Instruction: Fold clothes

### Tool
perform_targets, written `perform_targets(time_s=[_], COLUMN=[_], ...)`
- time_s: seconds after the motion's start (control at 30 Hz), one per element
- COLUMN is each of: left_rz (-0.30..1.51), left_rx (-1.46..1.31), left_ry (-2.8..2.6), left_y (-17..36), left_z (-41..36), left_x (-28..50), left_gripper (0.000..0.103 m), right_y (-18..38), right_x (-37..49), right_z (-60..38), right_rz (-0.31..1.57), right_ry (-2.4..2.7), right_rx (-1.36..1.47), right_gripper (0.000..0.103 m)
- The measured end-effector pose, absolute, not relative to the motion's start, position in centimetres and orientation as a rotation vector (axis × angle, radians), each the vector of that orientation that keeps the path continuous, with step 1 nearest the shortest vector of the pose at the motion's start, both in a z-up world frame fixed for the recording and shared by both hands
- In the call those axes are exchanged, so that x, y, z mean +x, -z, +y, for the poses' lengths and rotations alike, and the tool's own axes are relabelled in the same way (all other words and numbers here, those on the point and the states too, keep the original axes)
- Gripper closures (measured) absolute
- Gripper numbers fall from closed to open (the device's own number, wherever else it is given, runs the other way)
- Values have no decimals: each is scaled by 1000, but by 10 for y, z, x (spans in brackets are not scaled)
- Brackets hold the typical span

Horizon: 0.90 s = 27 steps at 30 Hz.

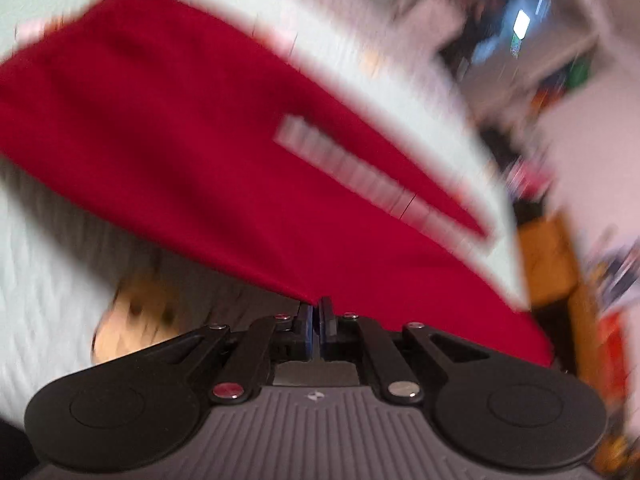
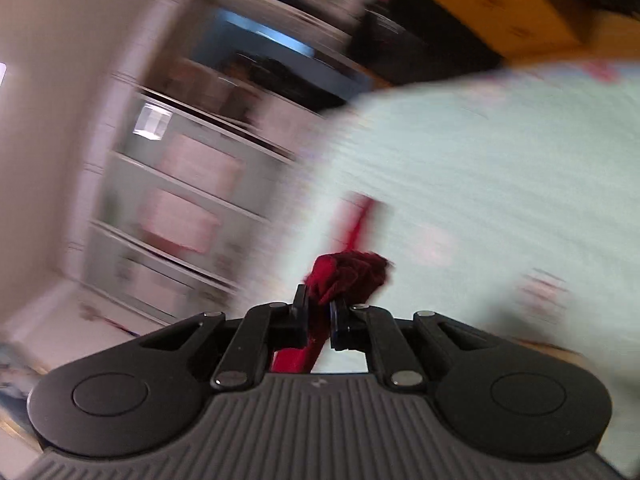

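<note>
**A:** ok so where's the red garment [image 1: 224, 152] at? Both shots are super smeary.

**B:** Spread out wide over the pale mint bedsheet [image 1: 400, 92] in the left wrist view, with a whitish printed strip [image 1: 360, 176] across it, too blurred to read. The near corner of the cloth runs right down into the left gripper [image 1: 316, 312], and its jaws are pressed together on that edge, basically no gap.

**A:** and the other side?

**B:** The right gripper [image 2: 320, 304] has a scrunched wad of the same red fabric [image 2: 348, 276] bunched up between its jaws. They're narrow and clamped on it, and a bit of the cloth hangs down behind the fingers too. A thin red streak goes off ahead over the sheet.

**A:** anything else around?

**B:** Behind the bed in the right wrist view there's a white shelf unit [image 2: 180, 184] with pinkish boxes, plus something wooden and orange-brown [image 2: 500, 4] up top. Can't make out more, it's all blur.
</note>
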<state>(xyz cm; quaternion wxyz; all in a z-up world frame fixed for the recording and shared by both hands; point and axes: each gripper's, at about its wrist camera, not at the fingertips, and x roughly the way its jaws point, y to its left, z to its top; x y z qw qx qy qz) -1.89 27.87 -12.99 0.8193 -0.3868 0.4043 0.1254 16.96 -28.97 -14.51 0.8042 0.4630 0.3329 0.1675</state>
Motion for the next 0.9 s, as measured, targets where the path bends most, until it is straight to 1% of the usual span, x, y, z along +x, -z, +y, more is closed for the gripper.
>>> perform_targets(time_s=[0.07, 0.1, 0.17, 0.27, 0.3, 0.37, 0.43, 0.47, 0.5, 0.57, 0.6, 0.67, 0.7, 0.73, 0.87, 0.9], left_rz=[947, 953, 930, 919, 911, 893, 878, 872, 868, 859, 857, 859, 863, 865, 805, 778], left_rx=[-815, -824, -835, -813, -816, -838, -847, -845, -839, -842, -850, -863, -868, -875, -940, -961], left_ry=[-291, -304, -309, -301, -298, -296, -299, -305, -319, -343, -357, -381, -390, -391, -335, -335], left_y=[167, 178, 185, 180, 177, 174, 170, 167, 164, 161, 162, 164, 166, 167, 164, 163], left_z=[266, 264, 264, 264, 265, 267, 271, 273, 276, 284, 286, 290, 291, 292, 297, 300], left_x=[-16, -17, -18, -15, -15, -18, -22, -24, -27, -35, -37, -41, -43, -45, -61, -68], left_gripper=[102, 102, 102, 102, 102, 102, 102, 102, 102, 102, 102, 102, 102, 102, 102, 96], right_y=[189, 203, 218, 229, 229, 228, 224, 221, 220, 217, 215, 210, 209, 210, 208, 209], right_x=[163, 158, 147, 134, 133, 131, 129, 131, 131, 133, 134, 140, 140, 138, 120, 116], right_z=[-301, -305, -310, -316, -317, -319, -315, -312, -310, -305, -303, -293, -289, -288, -295, -298], right_rz=[816, 841, 831, 813, 805, 790, 774, 770, 768, 760, 760, 767, 772, 778, 770, 774], right_ry=[-254, -231, -230, -226, -225, -224, -229, -233, -239, -243, -245, -253, -255, -253, -220, -208], right_rx=[1008, 1029, 1087, 1146, 1167, 1207, 1241, 1246, 1241, 1204, 1171, 1090, 1067, 1064, 1055, 1049], right_gripper=[92, 92, 93, 89, 86, 74, 60, 57, 52, 51, 52, 68, 95, 97, 97, 98])
